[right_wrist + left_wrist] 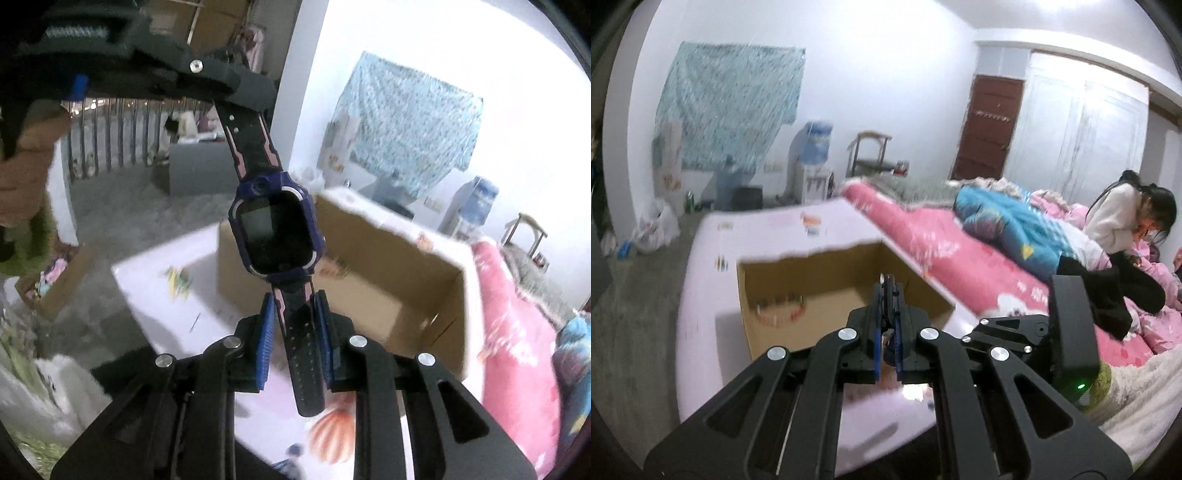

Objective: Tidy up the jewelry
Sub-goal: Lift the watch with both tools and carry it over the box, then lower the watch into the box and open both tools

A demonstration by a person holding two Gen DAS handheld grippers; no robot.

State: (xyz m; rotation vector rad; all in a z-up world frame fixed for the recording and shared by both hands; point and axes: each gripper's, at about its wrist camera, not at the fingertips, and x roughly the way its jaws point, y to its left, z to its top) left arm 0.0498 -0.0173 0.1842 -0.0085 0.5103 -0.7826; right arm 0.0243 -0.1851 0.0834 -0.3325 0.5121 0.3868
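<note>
Blue-padded right gripper (294,325) is sitting nearest our lens, its jaws clasping the lower strap of a dark purple children's smartwatch with pink-striped black bands (275,230). We are reading the pads as pressing on the strap's edges. Across the top of the right wrist view, the left gripper (218,83) is pinching the far end of the upper strap, so we are carrying the watch stretched between both tools, face toward the camera, above an open brown cardboard box (373,258) resting on a pale pink tabletop (147,280).

In the left wrist view, the left gripper (887,291) is showing its blue pads clenched tight together, with something thin caught between them, likely the strap end, though blur is hiding the detail. A person in a cream sweater (1115,214) is sitting on a pink-covered bed (923,229) beside the table.

Risks we are weighing:
- The right jaws are gripping only the strap's edges; a twist could let it slip out.
- Pulling the two tools apart could strain the band.
- Letting go from this height could knock the screen against the box floor.
- Both views are smeared, so aiming over the box is looking uncertain.
</note>
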